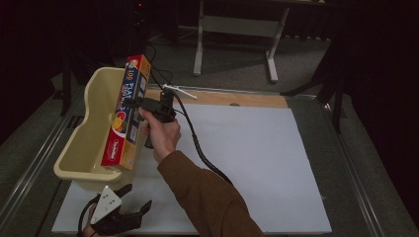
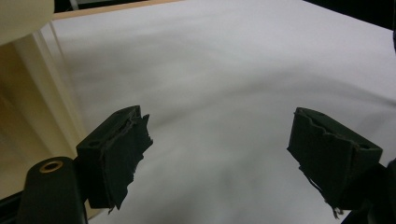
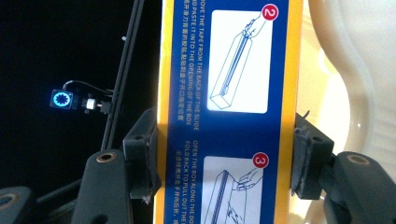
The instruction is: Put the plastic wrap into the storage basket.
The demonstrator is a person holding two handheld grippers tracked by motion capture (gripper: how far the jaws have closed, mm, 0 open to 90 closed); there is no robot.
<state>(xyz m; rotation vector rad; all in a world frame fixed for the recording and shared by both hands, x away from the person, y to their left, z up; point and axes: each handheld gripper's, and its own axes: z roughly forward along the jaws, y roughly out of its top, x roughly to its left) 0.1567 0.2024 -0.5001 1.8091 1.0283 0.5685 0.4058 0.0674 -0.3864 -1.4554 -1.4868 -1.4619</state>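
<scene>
A long yellow and blue box of plastic wrap [image 1: 127, 114] slants over the right rim of a cream plastic tub [image 1: 89, 129]. My right gripper [image 1: 132, 102] is shut on the box about halfway along it. In the right gripper view both pads [image 3: 144, 158] press the box's [image 3: 231, 112] edges, and printed step pictures face the camera. My left gripper [image 1: 129, 201] rests low at the table's front left, below the tub. Its jaws stand wide apart in the left gripper view [image 2: 218, 156], with nothing but white board between them.
A white board [image 1: 247, 163] covers the table, with a wooden strip [image 1: 237, 98] along its back edge. A white stick-like thing [image 1: 180, 92] lies by that strip. A grey table frame [image 1: 237, 34] stands behind. The tub's wall [image 2: 32, 107] is close on the left of the left gripper.
</scene>
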